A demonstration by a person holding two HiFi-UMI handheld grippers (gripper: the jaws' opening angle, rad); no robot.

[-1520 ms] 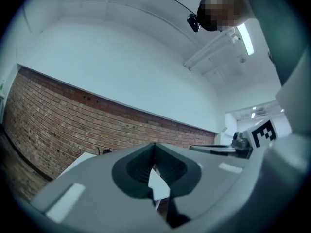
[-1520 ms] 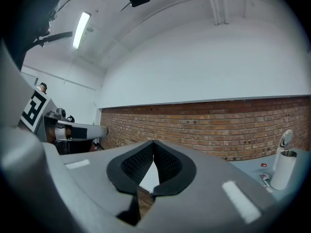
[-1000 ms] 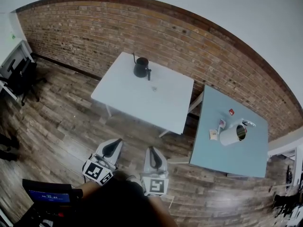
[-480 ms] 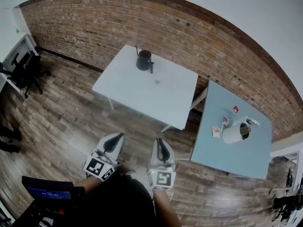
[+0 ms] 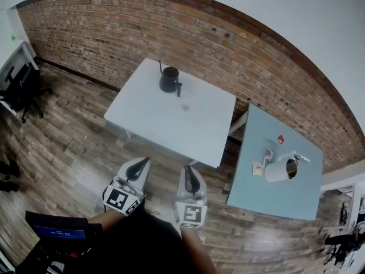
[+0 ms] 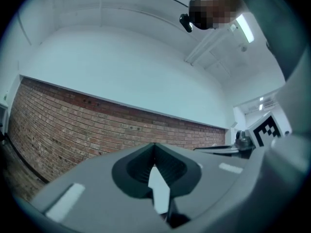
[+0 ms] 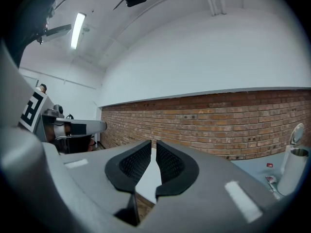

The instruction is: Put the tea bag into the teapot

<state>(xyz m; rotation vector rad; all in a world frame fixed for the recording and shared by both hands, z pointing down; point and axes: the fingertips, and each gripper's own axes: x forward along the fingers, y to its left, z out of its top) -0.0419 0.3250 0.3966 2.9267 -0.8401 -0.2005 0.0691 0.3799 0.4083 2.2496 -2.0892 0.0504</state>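
Approach, not handling, is what I read here. Compared with a second ago, both claws sit a little nearer the white bench (image 5: 142,116), though wood floor (image 5: 74,147) lies between them and its near edge. The left claw (image 5: 138,167) is closed tip to tip on nothing. The right claw (image 5: 189,173) has just been opening a touch: a thin slit shows between its pads, and nothing is in it. Both point level toward the brick wall (image 5: 114,39).

The teapot (image 5: 170,80), dark, stands upright toward the far side of the white bench, well apart from either claw. A small pale speck (image 5: 185,107) lies just in front of it. I judge that it may be the tea bag, but it is too small to tell. Small packets (image 5: 267,153) beside a white canister (image 5: 280,168) on the blue bench (image 5: 274,198) to my right could equally be it.

So nothing of the task is done: no bag is picked up. I judge that the next need is to close in and settle which item is the bag.
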